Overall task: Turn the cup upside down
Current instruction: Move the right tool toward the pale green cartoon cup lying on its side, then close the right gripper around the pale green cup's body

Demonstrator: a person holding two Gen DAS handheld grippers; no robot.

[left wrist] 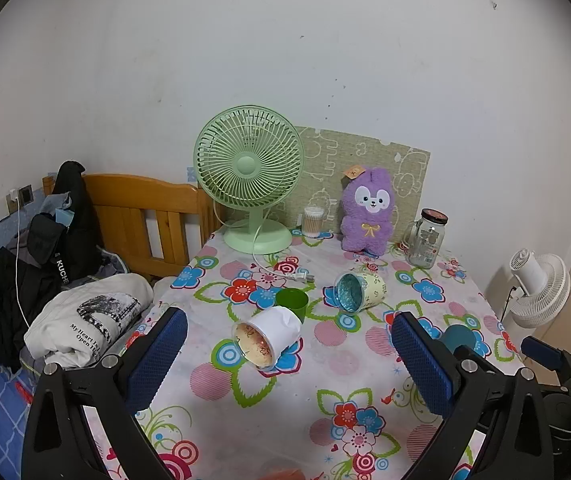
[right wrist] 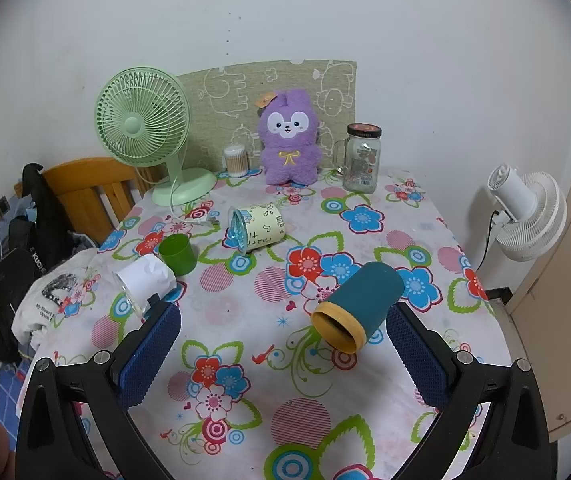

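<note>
Both held above the floral-clothed surface (right wrist: 245,320), spread wide and empty: left gripper (left wrist: 289,364), right gripper (right wrist: 283,354). Lying on its side just ahead of the right gripper, mouth toward the camera: teal cup (right wrist: 359,306). On their sides further back: paper-wrapped clear cup (left wrist: 267,340), patterned cup (left wrist: 359,291). Upside down between them: green cup (left wrist: 292,303).

I see the table (right wrist: 245,380) w/ floral cloth: teal cup (right wrist: 359,306), white cup (right wrist: 145,280), patterned cup (right wrist: 257,228) on sides; green cup (right wrist: 177,254), fan (right wrist: 145,128), plush (right wrist: 289,140), jar (right wrist: 361,158) upright.
</note>
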